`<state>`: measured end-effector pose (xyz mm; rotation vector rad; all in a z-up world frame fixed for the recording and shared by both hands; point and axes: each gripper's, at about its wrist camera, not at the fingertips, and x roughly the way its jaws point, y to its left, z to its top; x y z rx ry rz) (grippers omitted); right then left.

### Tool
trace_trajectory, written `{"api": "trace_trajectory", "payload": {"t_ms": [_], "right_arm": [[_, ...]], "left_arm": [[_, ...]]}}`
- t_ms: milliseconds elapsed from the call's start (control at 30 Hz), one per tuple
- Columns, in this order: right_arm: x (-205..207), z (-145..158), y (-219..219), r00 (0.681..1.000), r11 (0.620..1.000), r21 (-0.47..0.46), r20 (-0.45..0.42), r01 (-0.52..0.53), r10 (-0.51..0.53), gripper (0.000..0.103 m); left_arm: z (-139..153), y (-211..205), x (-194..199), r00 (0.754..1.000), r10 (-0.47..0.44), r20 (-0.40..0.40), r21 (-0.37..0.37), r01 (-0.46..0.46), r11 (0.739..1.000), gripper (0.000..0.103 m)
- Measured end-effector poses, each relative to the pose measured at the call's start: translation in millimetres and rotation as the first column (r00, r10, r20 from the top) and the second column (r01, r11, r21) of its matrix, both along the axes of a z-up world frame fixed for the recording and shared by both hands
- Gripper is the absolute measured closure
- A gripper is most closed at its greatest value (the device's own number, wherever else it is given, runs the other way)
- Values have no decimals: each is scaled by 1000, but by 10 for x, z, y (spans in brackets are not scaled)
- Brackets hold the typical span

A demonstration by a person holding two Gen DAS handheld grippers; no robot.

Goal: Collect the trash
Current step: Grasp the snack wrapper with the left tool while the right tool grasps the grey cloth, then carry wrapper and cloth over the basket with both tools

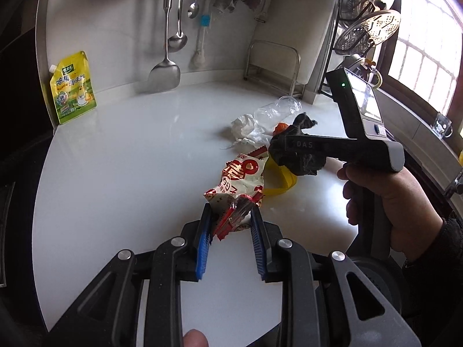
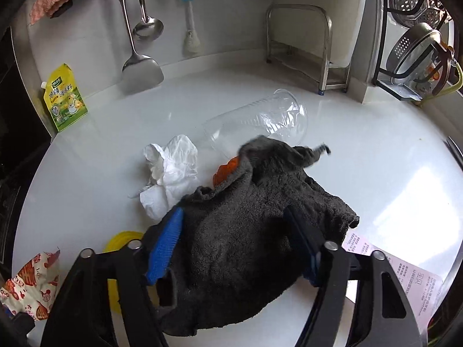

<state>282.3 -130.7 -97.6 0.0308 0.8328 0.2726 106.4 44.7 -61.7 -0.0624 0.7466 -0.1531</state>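
White counter (image 1: 121, 150) takes up most of both views, trash bunched up in the middle of it. Right gripper (image 2: 240, 248) has its fingers clamped around a dark grey rag (image 2: 246, 231), which bulges out past both blue pads and hides whatever sits straight ahead of them. Beyond the rag's far edge a clear cup (image 2: 260, 124) lies on its side, and an orange bit (image 2: 225, 170) peeks out from under the rag. Crumpled tissue (image 2: 170, 173) sits just ahead and left of the left finger. A receipt (image 2: 405, 277) lies below the right finger. Left gripper (image 1: 231, 222) is pinching the near end of a red-and-white wrapper (image 1: 243, 179), pads closed in on the crinkled part, with the rest stretching away from the fingertips. A yellow ring (image 1: 280, 182) pokes out right of the wrapper.
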Motion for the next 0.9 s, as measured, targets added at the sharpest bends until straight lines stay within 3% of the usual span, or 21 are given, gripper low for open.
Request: {"api": "trace_trajectory", "payload": {"t_ms": [33,133,400,900], "right_arm": [[-4,23,-46,1000,999,36,-13,-3,4,75],[-60,135,-99,1000,998,63,12,-5,4,80],[-336,547,-294,995,988,150,100,-34,19,83],[-1295,1017,-423,980,981,176,196,-80,45,83]], "left_arm": [[-7,5,2,1000,1,-3,-2,-1,1000,77],[-3,-16,-4,1000,-4,-2,-6,4,1000,77],[104,-87,-70,1000,-15,22,-4,15,1000,77],[427,-177,-442,995,-36,93,22,34,999,77]]}}
